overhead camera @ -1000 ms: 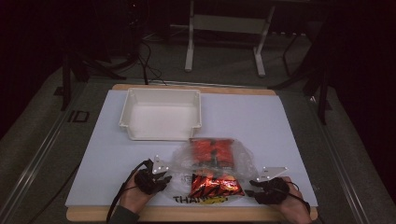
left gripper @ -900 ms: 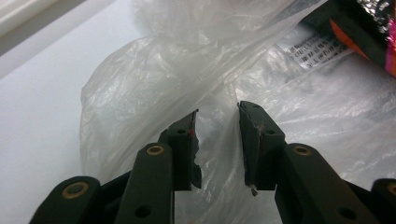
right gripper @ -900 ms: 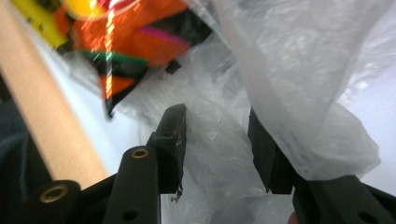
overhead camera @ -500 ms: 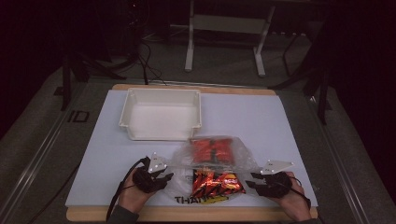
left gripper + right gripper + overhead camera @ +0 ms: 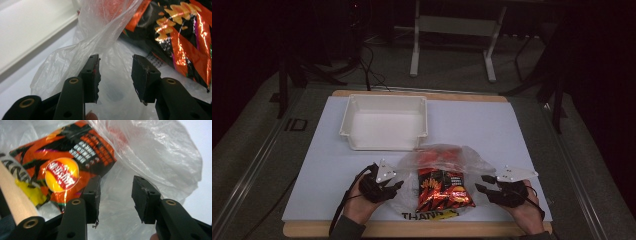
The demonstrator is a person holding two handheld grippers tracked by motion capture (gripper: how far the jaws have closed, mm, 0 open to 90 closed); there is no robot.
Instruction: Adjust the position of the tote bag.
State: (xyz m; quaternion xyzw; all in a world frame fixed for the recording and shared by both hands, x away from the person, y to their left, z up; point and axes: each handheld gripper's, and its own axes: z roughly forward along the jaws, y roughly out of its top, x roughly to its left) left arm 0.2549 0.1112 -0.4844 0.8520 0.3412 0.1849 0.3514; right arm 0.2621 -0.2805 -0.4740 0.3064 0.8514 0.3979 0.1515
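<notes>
A clear plastic bag [image 5: 472,162] lies on the white mat near the front edge. An orange-and-black chip packet [image 5: 441,189] pokes out of its near end, and a red packet [image 5: 434,157] lies deeper inside. My left gripper [image 5: 399,186] is at the bag's left side. Its jaws have just been opening and stand open [image 5: 115,60]; the bag's film [image 5: 95,30] brushes one pad and lies loose behind the gap, with the chip packet [image 5: 180,37] farther on. My right gripper [image 5: 479,184] is at the bag's right side, open [image 5: 116,181] over the film [image 5: 155,152] beside the packet [image 5: 62,167].
An empty white tray [image 5: 384,122] stands at the back left of the mat [image 5: 512,135]. The mat rests on a wooden board whose front edge [image 5: 412,230] runs just behind my hands. Dark floor, cables and a table frame lie beyond.
The left jaws have spread wider off the bag's film. Both hands sit slightly higher than before. The bag and packets have stayed in place.
</notes>
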